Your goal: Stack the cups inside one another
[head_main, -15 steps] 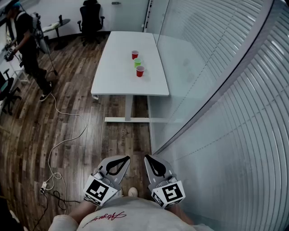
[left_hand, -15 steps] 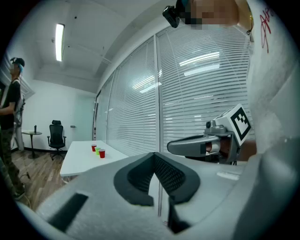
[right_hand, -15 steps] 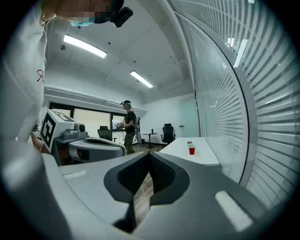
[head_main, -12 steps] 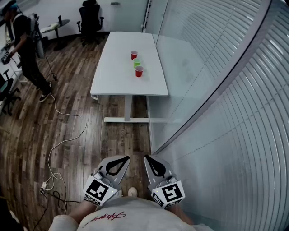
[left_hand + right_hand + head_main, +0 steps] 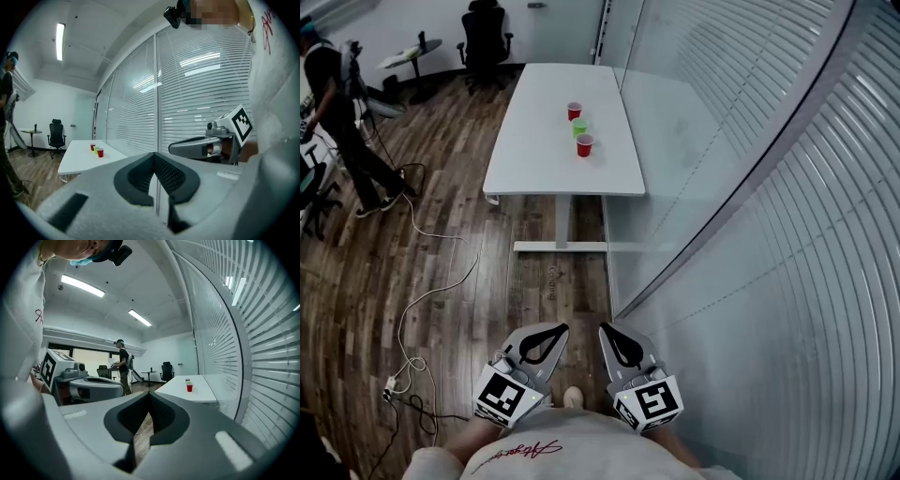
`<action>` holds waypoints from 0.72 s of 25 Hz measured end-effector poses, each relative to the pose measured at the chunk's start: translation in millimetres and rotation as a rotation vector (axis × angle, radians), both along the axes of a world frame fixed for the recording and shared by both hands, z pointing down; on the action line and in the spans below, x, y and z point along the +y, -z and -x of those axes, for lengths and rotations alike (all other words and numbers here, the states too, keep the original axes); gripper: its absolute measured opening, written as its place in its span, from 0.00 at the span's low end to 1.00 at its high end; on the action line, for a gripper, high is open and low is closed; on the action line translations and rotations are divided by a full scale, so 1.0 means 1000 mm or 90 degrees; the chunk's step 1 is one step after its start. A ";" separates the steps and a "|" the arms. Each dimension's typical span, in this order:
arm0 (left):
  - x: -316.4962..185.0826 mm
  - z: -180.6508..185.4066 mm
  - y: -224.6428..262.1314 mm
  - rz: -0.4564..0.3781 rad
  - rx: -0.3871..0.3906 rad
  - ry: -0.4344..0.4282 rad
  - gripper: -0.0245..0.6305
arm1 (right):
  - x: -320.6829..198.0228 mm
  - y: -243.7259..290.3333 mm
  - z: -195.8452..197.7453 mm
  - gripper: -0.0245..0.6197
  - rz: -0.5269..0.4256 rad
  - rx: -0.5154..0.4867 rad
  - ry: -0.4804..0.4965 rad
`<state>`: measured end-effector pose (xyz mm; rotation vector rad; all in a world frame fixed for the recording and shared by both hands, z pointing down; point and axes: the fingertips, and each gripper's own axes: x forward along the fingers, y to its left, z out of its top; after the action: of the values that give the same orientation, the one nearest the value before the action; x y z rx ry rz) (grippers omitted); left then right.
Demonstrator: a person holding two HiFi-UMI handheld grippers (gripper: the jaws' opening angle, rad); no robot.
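Three cups stand in a row far ahead on a white table (image 5: pixel 530 141): a red cup (image 5: pixel 574 111) at the back, a green cup (image 5: pixel 580 127) in the middle, a red cup (image 5: pixel 584 144) in front. My left gripper (image 5: pixel 562 328) and right gripper (image 5: pixel 604 327) are side by side close to my body, well short of the table, both shut with nothing in them. In the left gripper view the cups (image 5: pixel 96 150) are small and distant beyond my shut left gripper (image 5: pixel 154 155). The right gripper view shows the front red cup (image 5: pixel 189 387) past my shut right gripper (image 5: pixel 149 394).
A glass wall with blinds (image 5: pixel 750 187) runs along the right, next to the table. Cables (image 5: pixel 417 305) lie on the wooden floor at the left. A person (image 5: pixel 333 103) walks at the far left, near an office chair (image 5: pixel 484 37) and a small round table (image 5: pixel 408 54).
The table and cups sit slightly higher and further left in the head view. The person at the far left has walked further left. Both grippers keep their place and stay shut.
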<state>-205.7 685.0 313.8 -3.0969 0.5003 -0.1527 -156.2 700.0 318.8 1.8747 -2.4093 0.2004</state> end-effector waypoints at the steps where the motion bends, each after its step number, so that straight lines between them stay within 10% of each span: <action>1: 0.000 -0.001 0.000 0.000 0.001 0.001 0.03 | 0.001 -0.001 -0.001 0.04 0.001 0.000 0.000; 18: 0.014 -0.027 0.004 0.002 0.022 0.026 0.03 | 0.013 -0.003 -0.021 0.04 0.022 -0.001 0.034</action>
<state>-179.0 698.9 309.4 -3.0983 0.5640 -0.0999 -135.6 712.6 322.2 1.7944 -2.4367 0.2391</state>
